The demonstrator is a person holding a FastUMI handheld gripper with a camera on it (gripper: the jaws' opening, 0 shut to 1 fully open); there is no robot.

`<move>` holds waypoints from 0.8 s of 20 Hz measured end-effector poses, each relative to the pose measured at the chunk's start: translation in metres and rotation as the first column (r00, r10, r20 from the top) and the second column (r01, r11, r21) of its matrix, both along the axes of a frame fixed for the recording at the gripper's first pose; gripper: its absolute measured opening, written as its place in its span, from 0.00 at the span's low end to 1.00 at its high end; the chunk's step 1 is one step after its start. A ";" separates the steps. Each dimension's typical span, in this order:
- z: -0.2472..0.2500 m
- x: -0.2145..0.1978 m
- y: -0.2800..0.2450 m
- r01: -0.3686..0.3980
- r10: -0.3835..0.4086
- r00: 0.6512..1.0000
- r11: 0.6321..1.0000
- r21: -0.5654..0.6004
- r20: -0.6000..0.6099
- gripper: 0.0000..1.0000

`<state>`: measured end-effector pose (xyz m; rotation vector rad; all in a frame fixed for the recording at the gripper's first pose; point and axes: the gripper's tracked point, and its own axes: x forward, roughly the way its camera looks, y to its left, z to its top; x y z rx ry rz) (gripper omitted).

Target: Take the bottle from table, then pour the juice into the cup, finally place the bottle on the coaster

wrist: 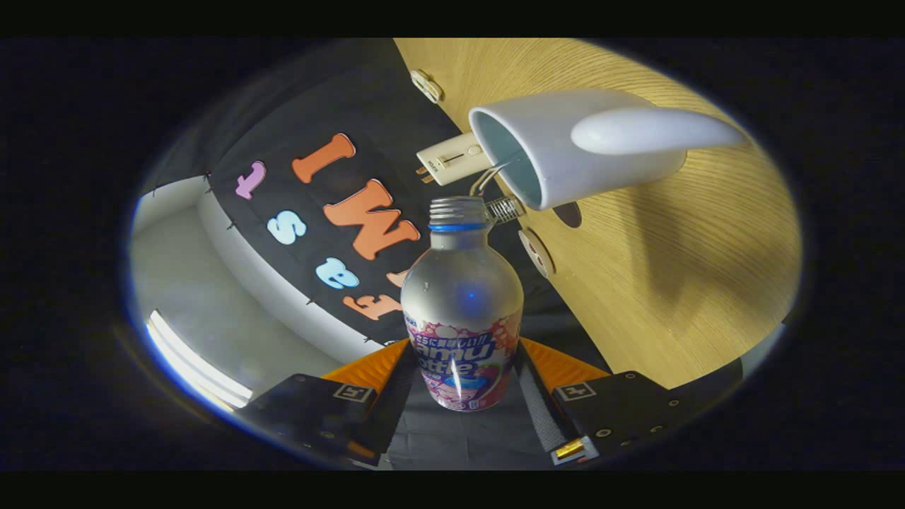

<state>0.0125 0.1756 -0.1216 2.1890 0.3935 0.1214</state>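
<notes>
My gripper [463, 367] is shut on a silver bottle [462, 297] with a pink and blue label, held between both fingers around its lower body. The bottle has no cap; its threaded neck [458, 211] points ahead toward a white cup [565, 152]. The whole view is rolled, so the wooden table [657, 283] stands like a wall and the cup lies sideways on it, with its open mouth just beyond the bottle's neck. The cup's handle [650, 131] faces me. I see no juice stream. A small round wooden coaster [537, 252] lies on the table just below the cup.
A white plug-like device [452, 159] with prongs lies beyond the cup's mouth, and a small metal spring [503, 209] lies beside the bottle's neck. Another white fitting [426, 85] lies farther along the table's edge. The booth's black cloth wall hangs behind the bottle.
</notes>
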 end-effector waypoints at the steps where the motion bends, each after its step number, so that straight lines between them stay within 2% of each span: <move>1: 0.001 0.003 0.000 0.004 -0.004 1.000 1.000 0.006 0.000 0.78; 16: 0.011 0.014 -0.028 0.056 -0.059 0.998 0.995 0.086 0.031 0.78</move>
